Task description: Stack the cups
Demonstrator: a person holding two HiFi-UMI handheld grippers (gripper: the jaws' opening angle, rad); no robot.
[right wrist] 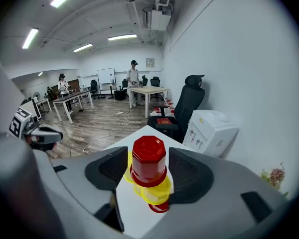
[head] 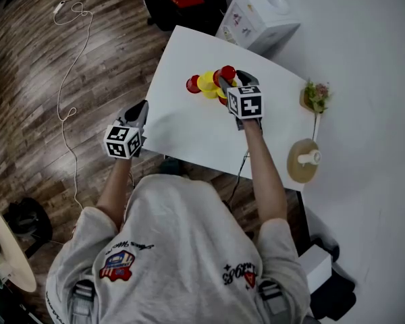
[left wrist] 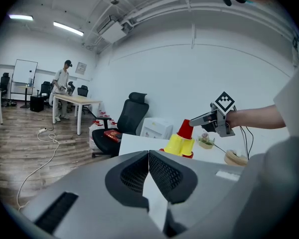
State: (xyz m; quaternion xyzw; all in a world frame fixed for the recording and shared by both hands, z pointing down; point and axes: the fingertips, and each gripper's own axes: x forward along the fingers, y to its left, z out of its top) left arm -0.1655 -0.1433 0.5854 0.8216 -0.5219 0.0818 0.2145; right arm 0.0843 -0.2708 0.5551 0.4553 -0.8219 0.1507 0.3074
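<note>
Red and yellow cups cluster at the far side of the white table (head: 189, 133). An upside-down red cup (right wrist: 148, 158) tops a pile of yellow cups (right wrist: 157, 193), with another red cup (right wrist: 159, 206) low behind them. My right gripper (right wrist: 149, 169) stands open around that top red cup, its pads just off the sides. From the head view it (head: 231, 78) reaches over the cluster, beside a yellow cup (head: 206, 81) and a lone red cup (head: 193, 84). My left gripper (head: 140, 108) hovers at the table's left edge, shut and empty (left wrist: 149, 156), with the pile (left wrist: 179, 144) ahead of it.
A white water dispenser (head: 260, 15) and a black office chair (head: 182, 2) stand beyond the table's far edge. On the right are a small potted plant (head: 315, 96) and a round wooden base (head: 304, 159). A cable (head: 71, 79) runs over the wooden floor to the left.
</note>
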